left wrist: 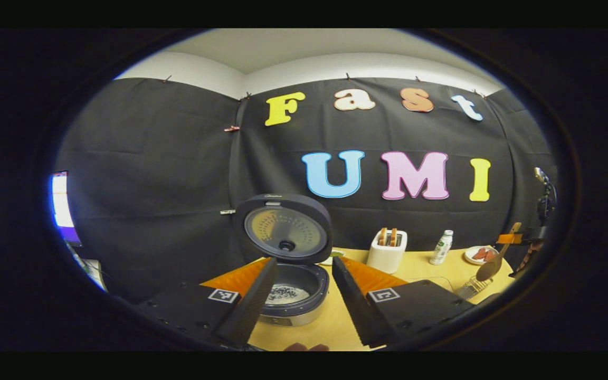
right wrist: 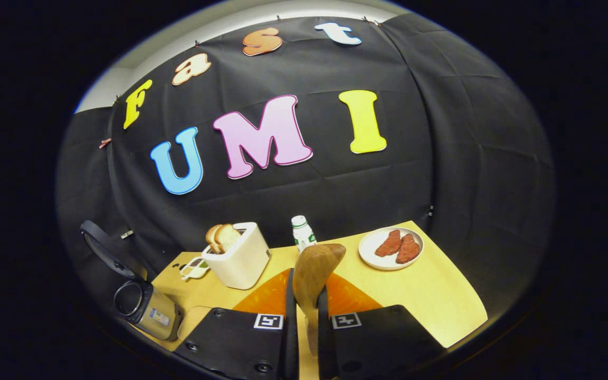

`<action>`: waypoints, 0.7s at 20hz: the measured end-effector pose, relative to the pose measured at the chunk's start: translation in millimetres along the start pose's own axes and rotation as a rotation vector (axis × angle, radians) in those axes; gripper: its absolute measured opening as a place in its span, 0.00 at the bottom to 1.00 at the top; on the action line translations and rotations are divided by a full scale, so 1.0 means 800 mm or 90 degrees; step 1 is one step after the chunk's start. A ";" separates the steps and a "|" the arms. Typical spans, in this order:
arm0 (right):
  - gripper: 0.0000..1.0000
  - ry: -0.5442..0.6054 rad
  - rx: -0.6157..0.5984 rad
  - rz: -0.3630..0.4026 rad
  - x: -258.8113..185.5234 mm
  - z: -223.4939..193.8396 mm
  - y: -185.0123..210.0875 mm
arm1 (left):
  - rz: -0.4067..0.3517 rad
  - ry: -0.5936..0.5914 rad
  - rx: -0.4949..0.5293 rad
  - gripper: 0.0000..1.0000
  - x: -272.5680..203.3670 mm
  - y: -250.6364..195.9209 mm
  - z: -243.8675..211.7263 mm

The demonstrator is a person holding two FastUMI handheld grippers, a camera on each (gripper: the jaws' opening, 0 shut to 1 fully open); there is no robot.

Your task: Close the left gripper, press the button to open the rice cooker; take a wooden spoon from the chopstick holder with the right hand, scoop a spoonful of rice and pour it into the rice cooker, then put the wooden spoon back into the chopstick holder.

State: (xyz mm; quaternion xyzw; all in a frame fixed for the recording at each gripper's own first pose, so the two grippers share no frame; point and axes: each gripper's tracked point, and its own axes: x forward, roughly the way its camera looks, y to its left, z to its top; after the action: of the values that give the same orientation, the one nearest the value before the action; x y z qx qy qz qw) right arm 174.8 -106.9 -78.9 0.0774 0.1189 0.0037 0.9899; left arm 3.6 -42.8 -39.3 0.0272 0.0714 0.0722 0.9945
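The right claw (right wrist: 304,316) grips the spoon (right wrist: 312,277) while the left claw (left wrist: 298,295) hangs spread before the open cooker (left wrist: 291,287), rice in its pot, so keep the spoon upright toward the holder (left wrist: 473,287) at the yellow surface's (right wrist: 430,295) edge, black cloth behind.

Black, flat housings are seen at the bottom of both views, each marked with a square black-and-white tag and dotted with small screws. Behind the left gripper (left wrist: 298,295) and the right gripper (right wrist: 304,311), ribbed orange panels are visible between the fingers' bases.
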 end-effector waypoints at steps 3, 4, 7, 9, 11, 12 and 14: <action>0.18 0.025 -0.002 -0.011 0.008 -0.022 -0.018 | 0.009 0.001 0.002 0.75 -0.007 0.000 -0.001; 0.19 0.032 -0.007 -0.017 0.011 -0.029 -0.024 | 0.010 0.003 0.003 0.75 -0.008 0.000 -0.003; 0.18 0.057 -0.006 -0.025 0.011 -0.052 -0.035 | 0.016 0.005 0.003 0.75 -0.014 0.002 -0.004; 0.18 0.075 -0.012 -0.029 0.013 -0.067 -0.037 | 0.017 0.007 0.002 0.75 -0.015 0.002 -0.005; 0.19 0.092 -0.021 -0.032 0.008 -0.081 -0.041 | 0.016 0.008 0.002 0.75 -0.016 0.000 -0.006; 0.19 0.099 -0.024 -0.033 0.004 -0.088 -0.042 | 0.014 0.008 0.001 0.75 -0.017 -0.001 -0.007; 0.19 0.113 -0.029 -0.039 -0.001 -0.100 -0.048 | 0.009 0.005 0.003 0.75 -0.017 -0.005 -0.004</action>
State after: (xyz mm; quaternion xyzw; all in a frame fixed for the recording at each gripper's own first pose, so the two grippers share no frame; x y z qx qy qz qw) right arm 154.6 -132.3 -161.0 0.0501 0.2086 -0.0170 0.9766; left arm -9.4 -48.5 -41.0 0.0298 0.0752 0.0788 0.9936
